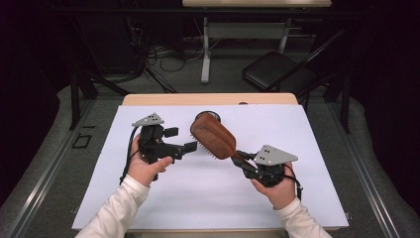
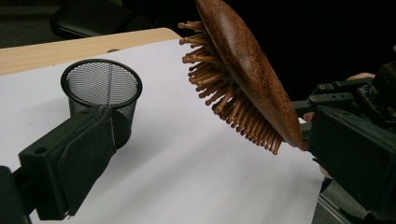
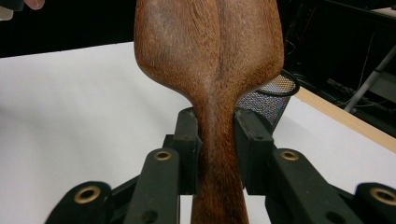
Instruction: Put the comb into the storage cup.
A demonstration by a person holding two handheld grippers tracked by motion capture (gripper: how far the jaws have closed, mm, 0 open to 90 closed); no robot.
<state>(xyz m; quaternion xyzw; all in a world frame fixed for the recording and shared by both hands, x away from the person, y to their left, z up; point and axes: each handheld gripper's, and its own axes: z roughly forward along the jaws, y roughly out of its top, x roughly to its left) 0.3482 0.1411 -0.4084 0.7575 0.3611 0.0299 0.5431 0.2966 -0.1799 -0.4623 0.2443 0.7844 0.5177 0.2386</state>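
wooden brush [image 1: 213, 135] held by its handle in the right gripper [image 1: 246, 163], above the table [image 1: 208, 198]; left gripper [image 1: 181, 139] open, near a mesh cup [image 2: 102, 88].

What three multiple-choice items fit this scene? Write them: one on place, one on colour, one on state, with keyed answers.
1. Where is the black mesh cup?
A. On the white mat
B. On the floor
C. In a hand

2. What colour is the wooden hairbrush?
A. Blue
B. Reddish brown
C. White

3. How does the right gripper stand?
A. Open, empty
B. Shut on the brush handle
C. Lying on the table

Answers: 1 A, it stands on the white mat; 2 B, its back shows brown wood; 3 B, both jaws press the handle.
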